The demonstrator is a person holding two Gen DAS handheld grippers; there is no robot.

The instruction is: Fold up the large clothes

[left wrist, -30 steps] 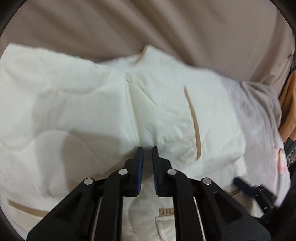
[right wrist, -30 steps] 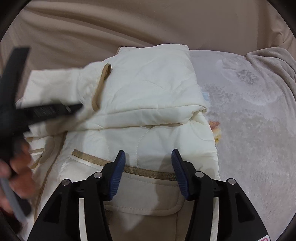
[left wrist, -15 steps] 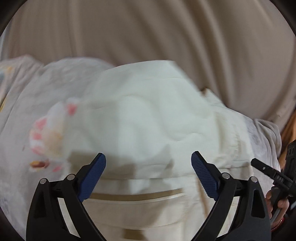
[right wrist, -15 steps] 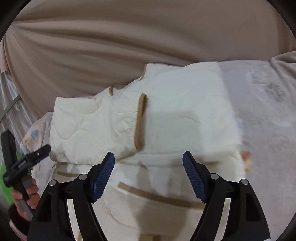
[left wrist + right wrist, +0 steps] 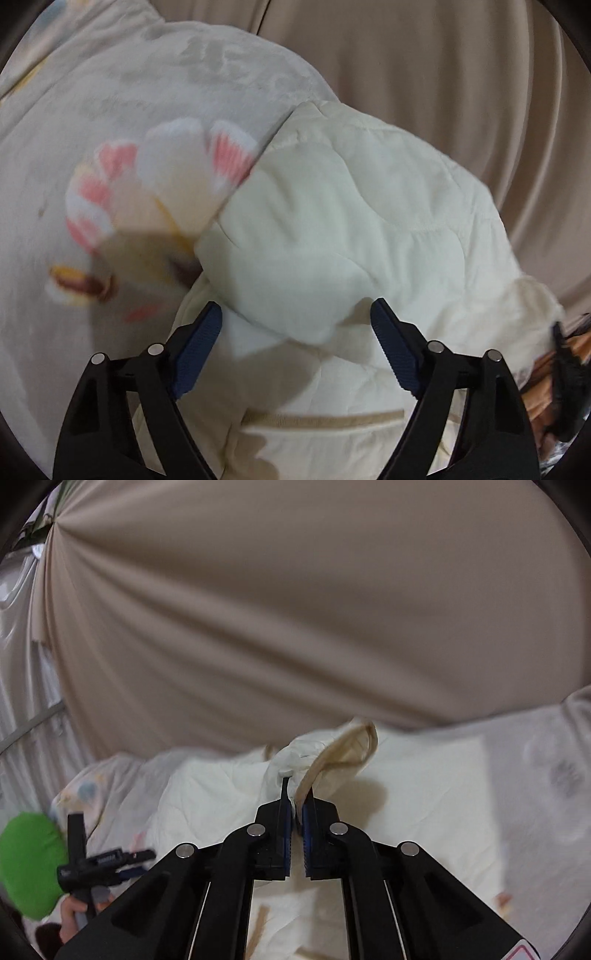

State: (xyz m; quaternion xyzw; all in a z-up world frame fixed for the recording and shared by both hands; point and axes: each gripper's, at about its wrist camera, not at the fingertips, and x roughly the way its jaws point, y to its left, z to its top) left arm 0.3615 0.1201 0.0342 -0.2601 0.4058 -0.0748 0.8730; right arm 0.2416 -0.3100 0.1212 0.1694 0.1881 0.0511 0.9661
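A cream quilted jacket [image 5: 351, 221] with tan trim lies folded on the bed. My left gripper [image 5: 295, 314] hovers over its near corner. Its jaws stand wide and are closing, with a puffy fold between the pads that they do not press. My right gripper [image 5: 297, 805] is shut on a tan-edged sleeve cuff [image 5: 343, 749] of the jacket [image 5: 424, 782] and holds it raised above the folded body. In the right wrist view my left gripper [image 5: 140, 860] shows at the lower left, held by a hand [image 5: 74, 912].
A pale blanket [image 5: 147, 92] with a pink and white flower print covers the bed left of the jacket. Beige draped cloth [image 5: 295, 609] hangs behind the bed. A green cushion [image 5: 29, 864] sits at the far left, and orange fabric [image 5: 546, 369] at the right edge.
My left gripper opened, let go of the jacket and swung across to its other side. My right gripper shut on the sleeve cuff and rose, so it now looks mostly at the backdrop.
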